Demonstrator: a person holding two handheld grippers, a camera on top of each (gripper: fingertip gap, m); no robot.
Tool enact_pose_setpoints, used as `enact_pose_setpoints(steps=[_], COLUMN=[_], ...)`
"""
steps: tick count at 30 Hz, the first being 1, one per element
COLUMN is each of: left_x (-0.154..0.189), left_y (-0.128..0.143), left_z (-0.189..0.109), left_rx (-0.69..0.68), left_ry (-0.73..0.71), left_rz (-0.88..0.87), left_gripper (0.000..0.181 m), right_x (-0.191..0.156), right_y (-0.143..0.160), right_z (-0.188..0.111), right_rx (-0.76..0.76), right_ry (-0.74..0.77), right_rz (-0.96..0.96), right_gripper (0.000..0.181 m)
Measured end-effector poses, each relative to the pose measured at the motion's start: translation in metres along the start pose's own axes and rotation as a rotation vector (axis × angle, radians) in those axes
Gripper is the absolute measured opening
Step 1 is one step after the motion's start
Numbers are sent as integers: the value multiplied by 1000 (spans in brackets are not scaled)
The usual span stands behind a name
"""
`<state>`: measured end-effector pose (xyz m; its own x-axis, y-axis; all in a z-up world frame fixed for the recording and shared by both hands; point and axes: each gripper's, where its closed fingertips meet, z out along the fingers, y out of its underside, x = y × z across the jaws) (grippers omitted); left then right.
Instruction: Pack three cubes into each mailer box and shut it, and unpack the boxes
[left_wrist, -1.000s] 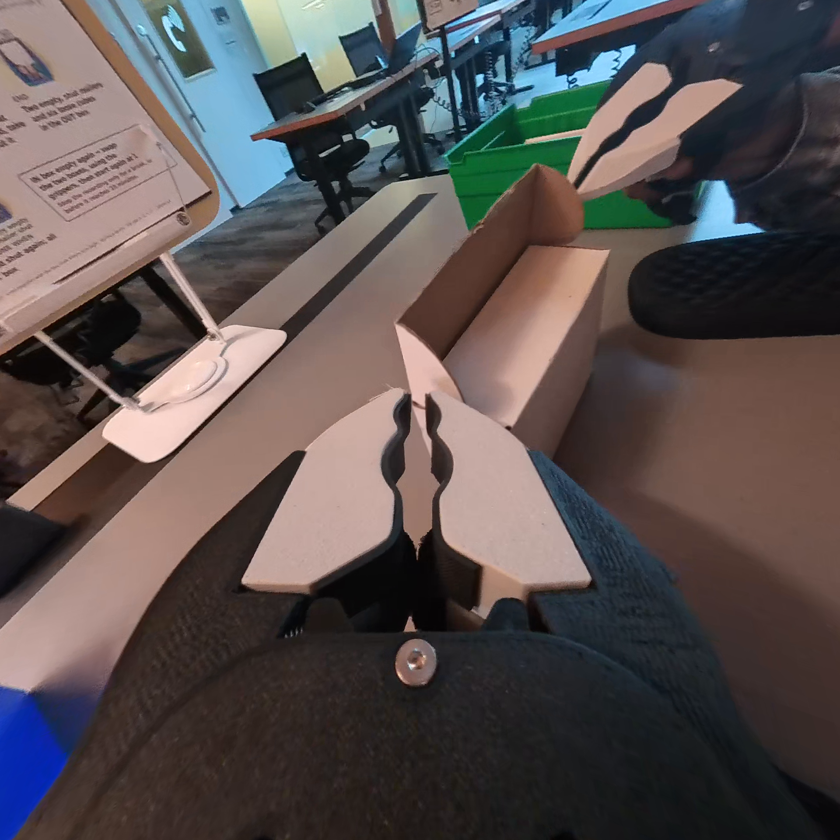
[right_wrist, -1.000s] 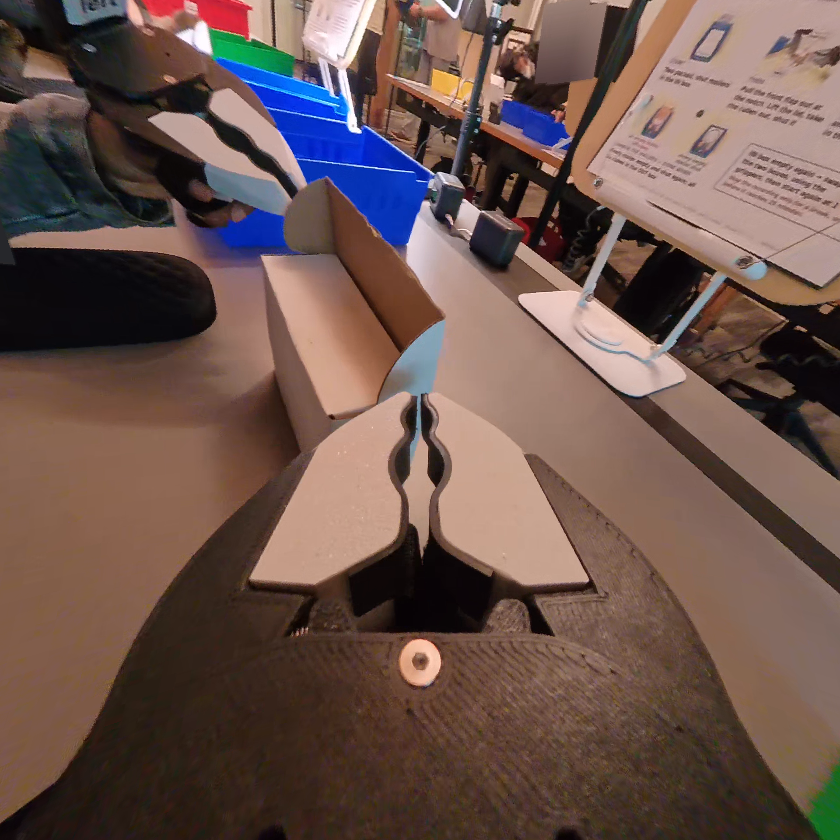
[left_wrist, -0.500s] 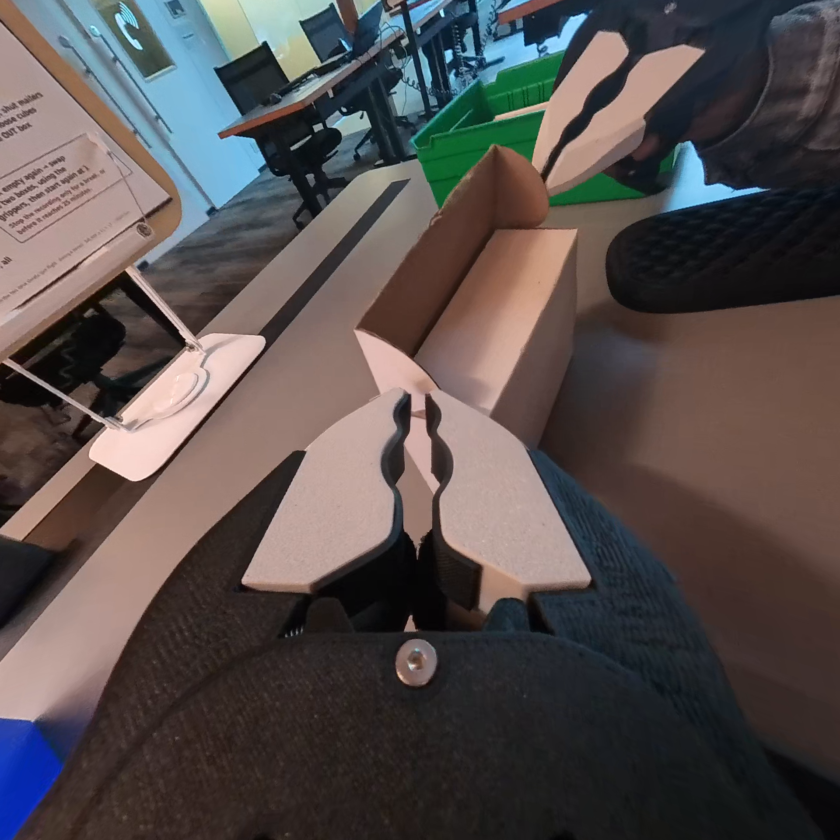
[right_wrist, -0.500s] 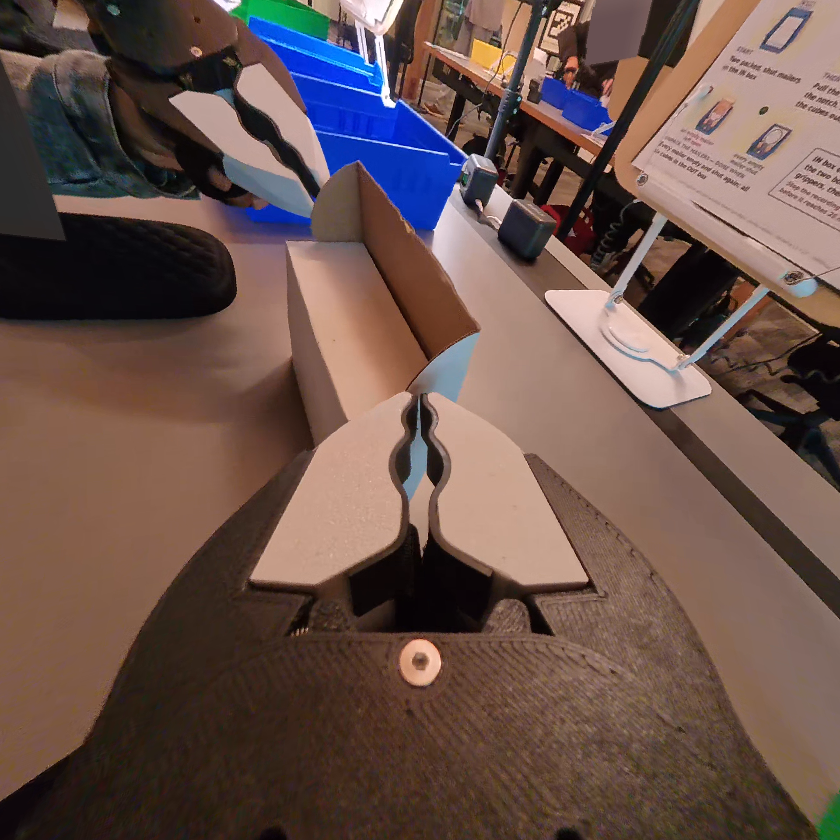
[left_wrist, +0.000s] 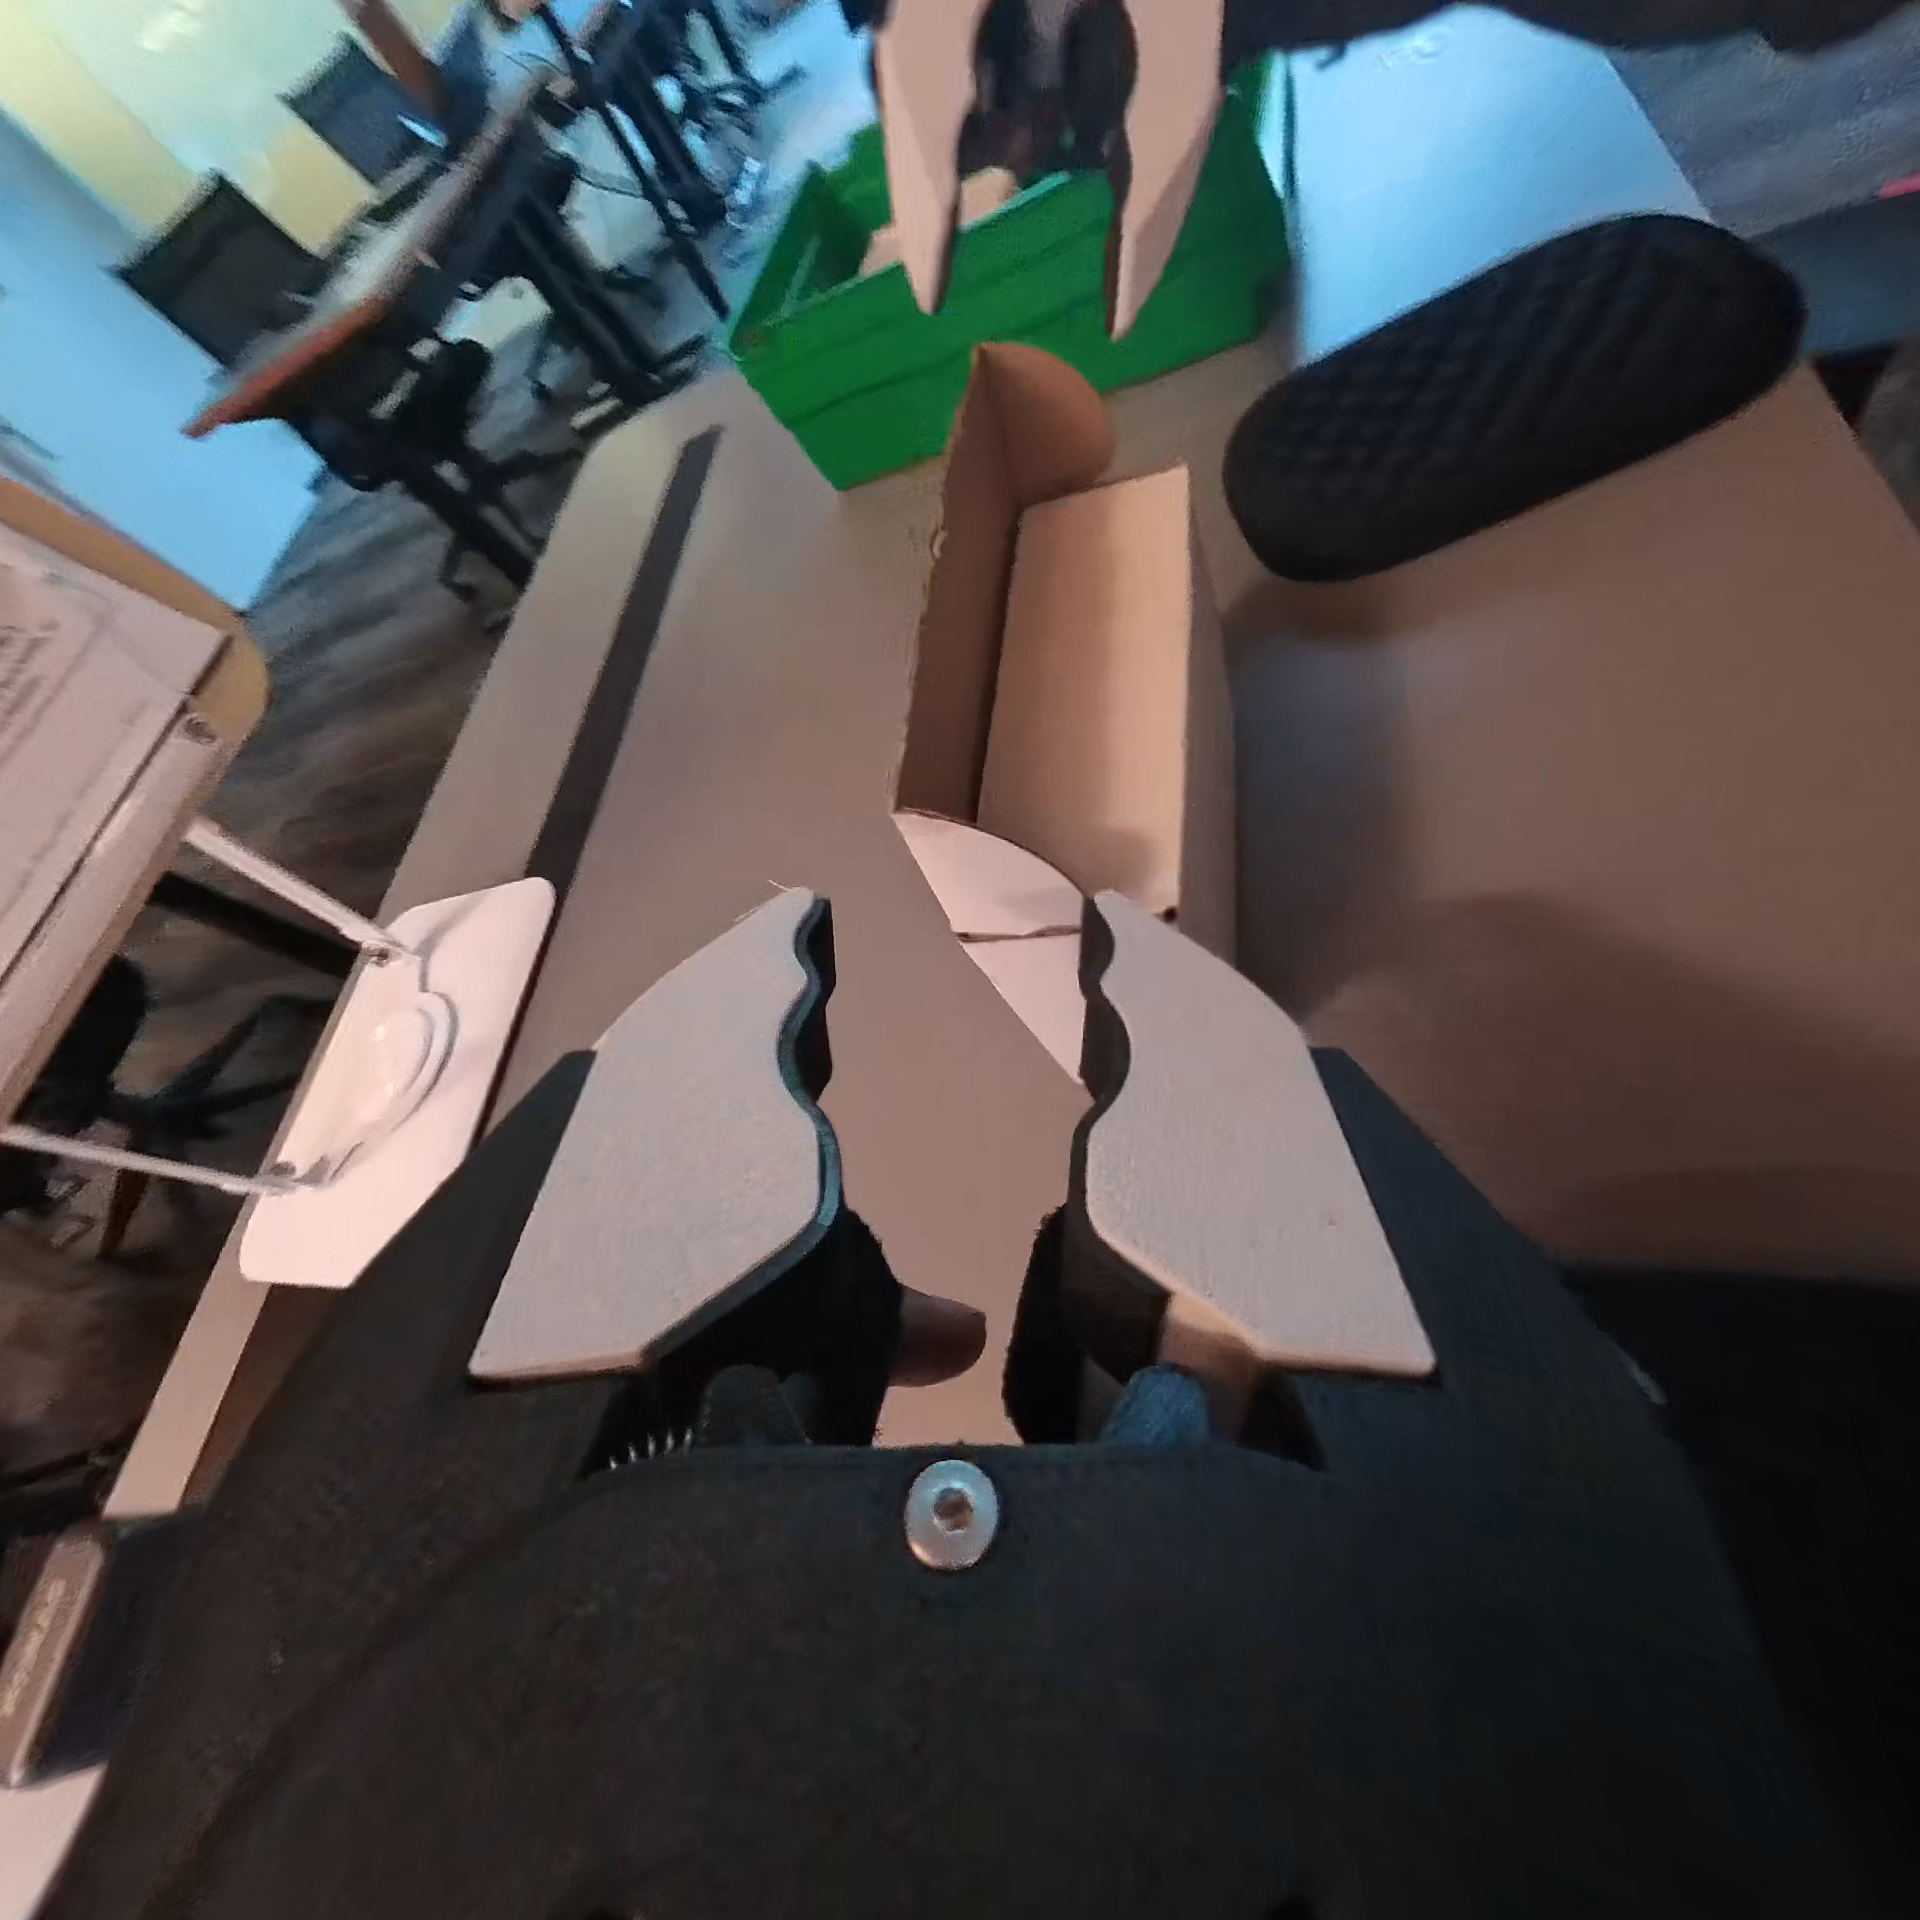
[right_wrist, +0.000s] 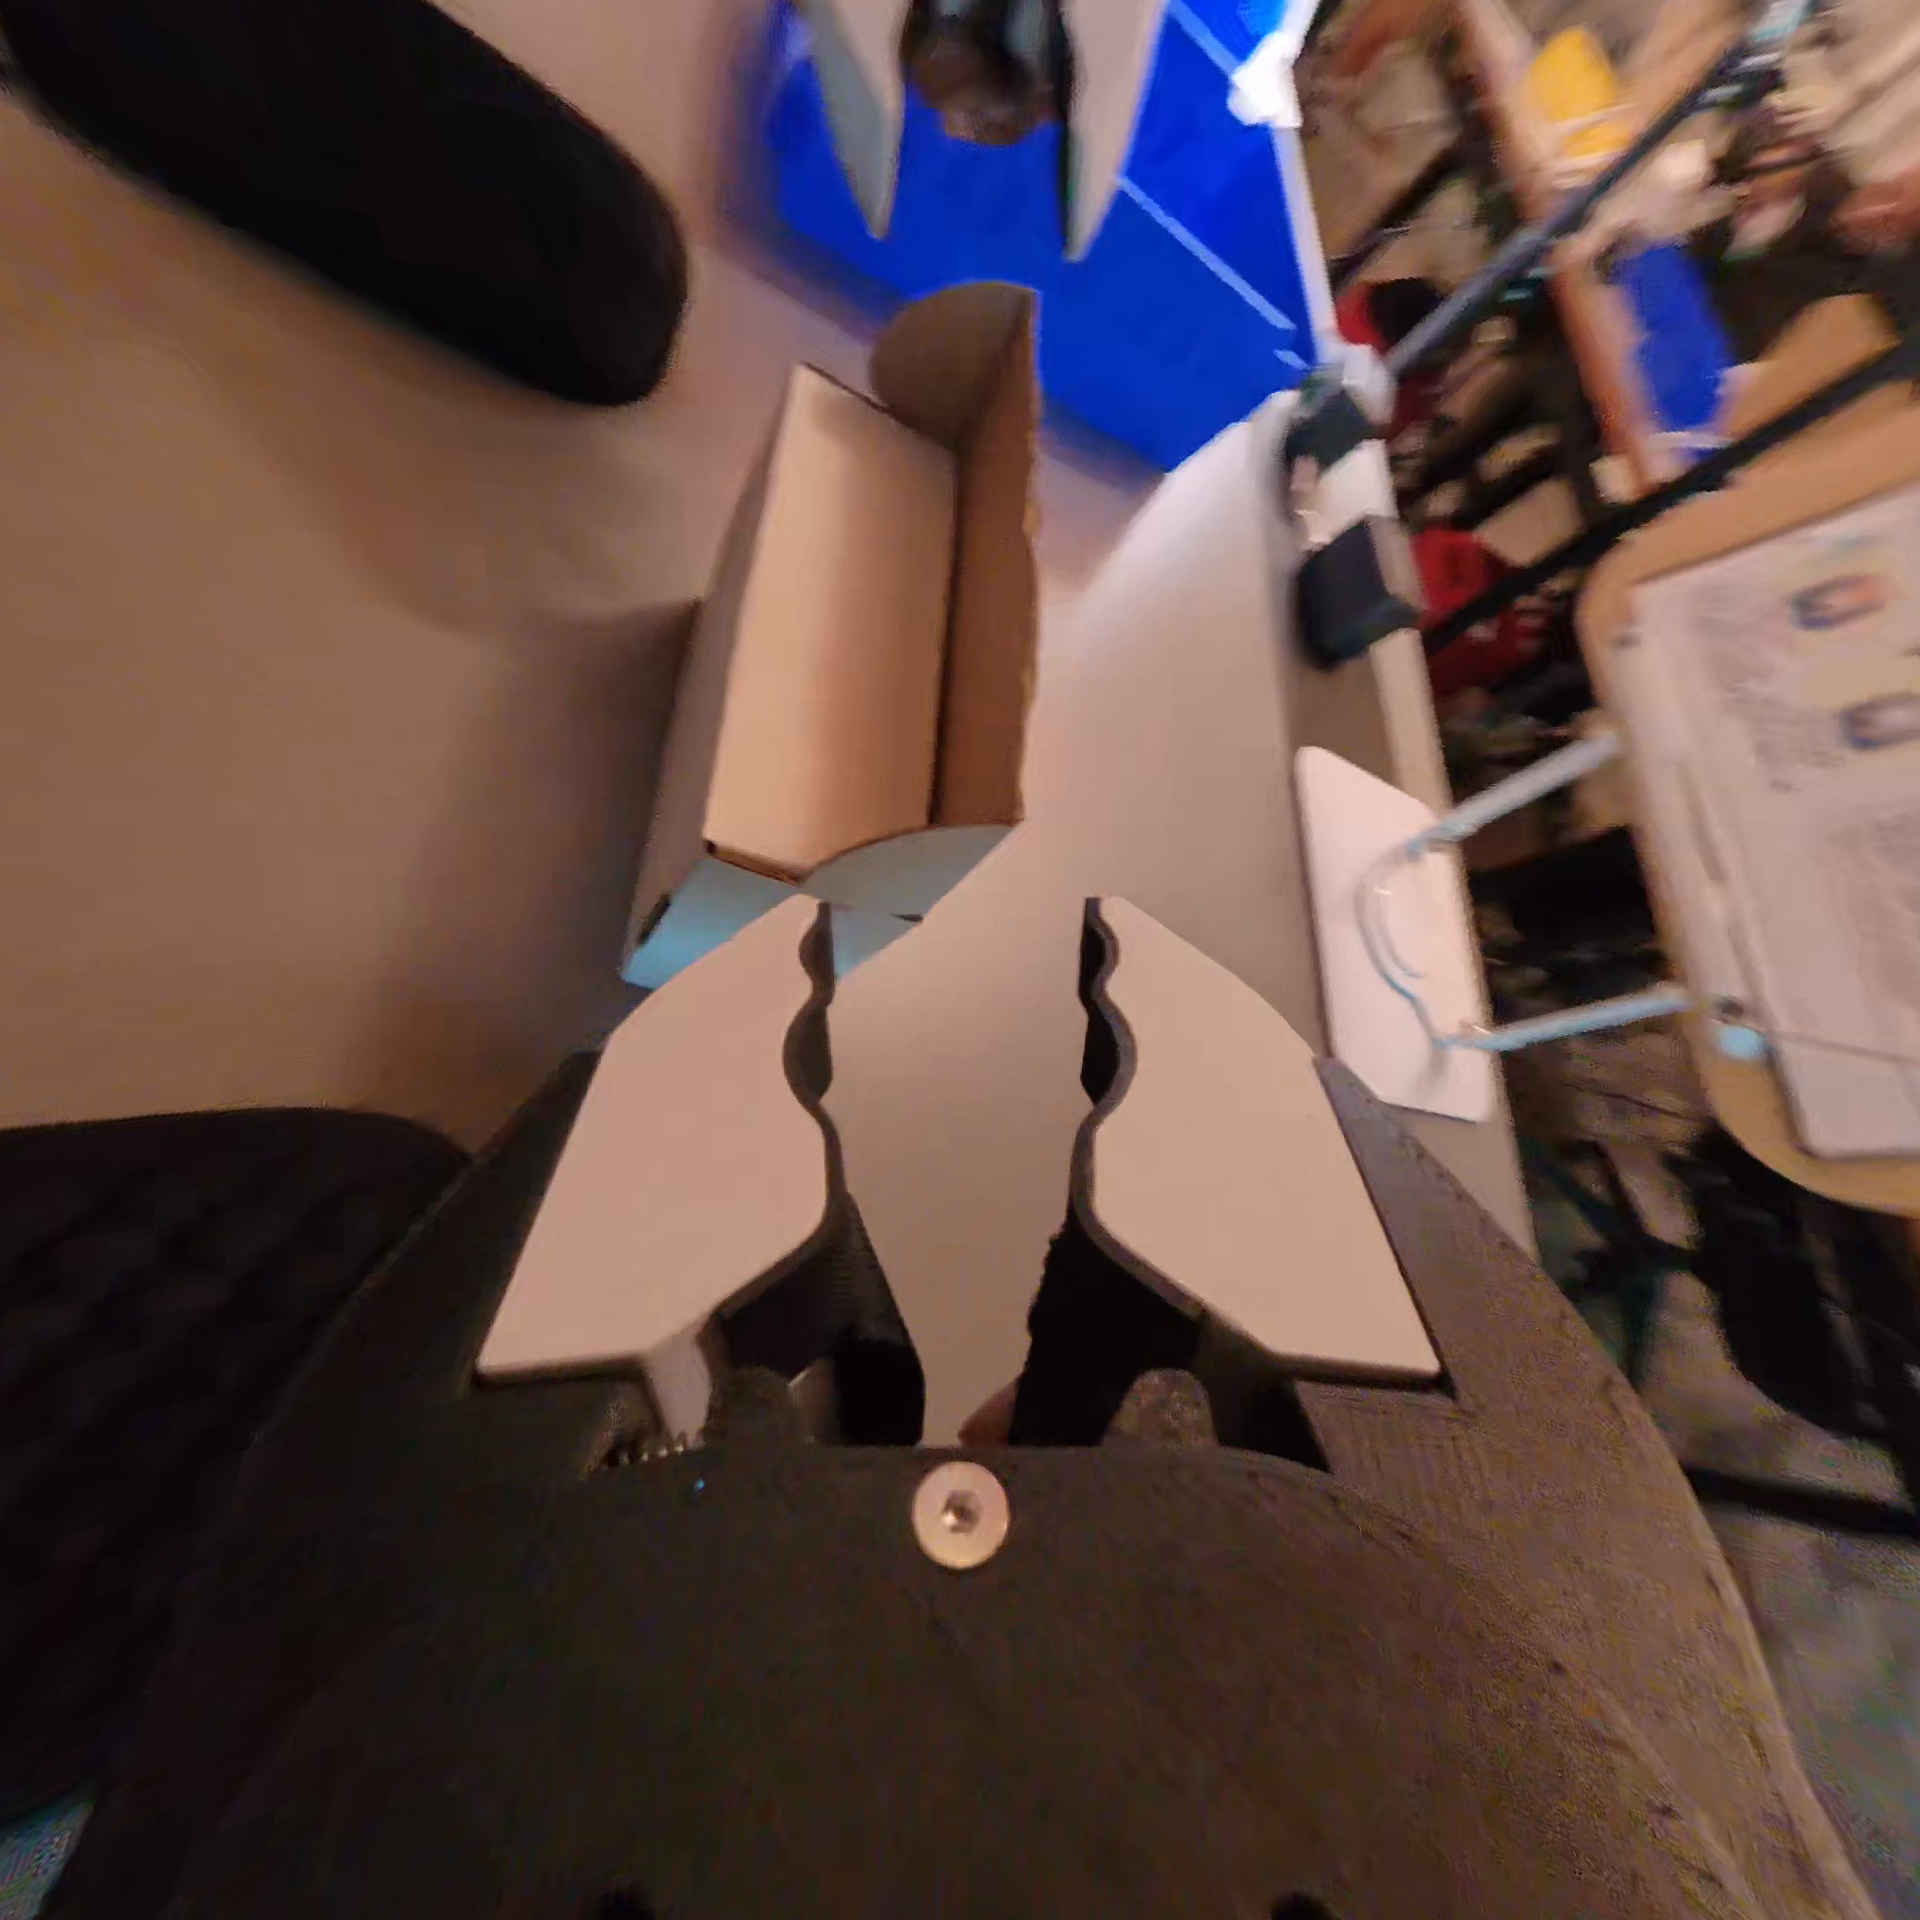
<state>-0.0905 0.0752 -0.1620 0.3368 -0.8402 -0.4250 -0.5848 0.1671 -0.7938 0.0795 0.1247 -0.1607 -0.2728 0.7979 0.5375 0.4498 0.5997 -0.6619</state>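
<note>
Looking along your left gripper (left_wrist: 956, 914), you see its jaws standing apart with nothing between them. The rounded white end flap (left_wrist: 997, 904) of the mailer box (left_wrist: 1091, 686) lies just ahead of the fingertips, beside the inner edge of the right-hand finger; contact cannot be confirmed. The box rests lengthwise on the tan table (left_wrist: 1558, 831), running away from you. Its long front flap (left_wrist: 951, 623) stands upright along the left side, brown inner face showing, with a rounded tab at the far end. Beyond the box sits a green bin (left_wrist: 935, 353). Your right gripper (left_wrist: 1023, 291) hangs above that far end, jaws apart and empty. A black padded rest (left_wrist: 1507, 384) lies to the right of the box. The white base of a document stand (left_wrist: 416, 1060) sits at the left table edge.

In the right wrist view, your right gripper (right_wrist: 951, 914) is likewise spread and holds nothing. The mailer box (right_wrist: 831, 644) lies ahead and slightly left, its near end flap (right_wrist: 894, 862) just beyond the left fingertip. The raised flap (right_wrist: 992, 603) stands along the right side here. A blue bin (right_wrist: 1122, 312) sits behind the box, with your left gripper (right_wrist: 971, 229) above it, jaws apart. The box interior is not visible, so its contents cannot be determined. This view is motion-blurred.
</note>
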Motion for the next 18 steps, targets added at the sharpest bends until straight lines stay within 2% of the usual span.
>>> enact_pose_setpoints(steps=[4,9,14,18], left_x=[-3,-5,-2,-1], left_y=[-4,-3,-4,-2], left_z=[4,11,16,13], left_rx=[13,43,50,39], left_ry=[141,328,383,392], left_rz=[29,-51,-32,-26], left_gripper=[44,39,33,33], right_x=[-3,-4,-5,-8], right_y=[-4,-12,-9,-8], right_z=[8,14,23,13], right_rx=[-4,86,102,109], right_ry=[-174,-299,-330,-392], right_rz=[8,79,58,104], right_gripper=[54,50,39,45])
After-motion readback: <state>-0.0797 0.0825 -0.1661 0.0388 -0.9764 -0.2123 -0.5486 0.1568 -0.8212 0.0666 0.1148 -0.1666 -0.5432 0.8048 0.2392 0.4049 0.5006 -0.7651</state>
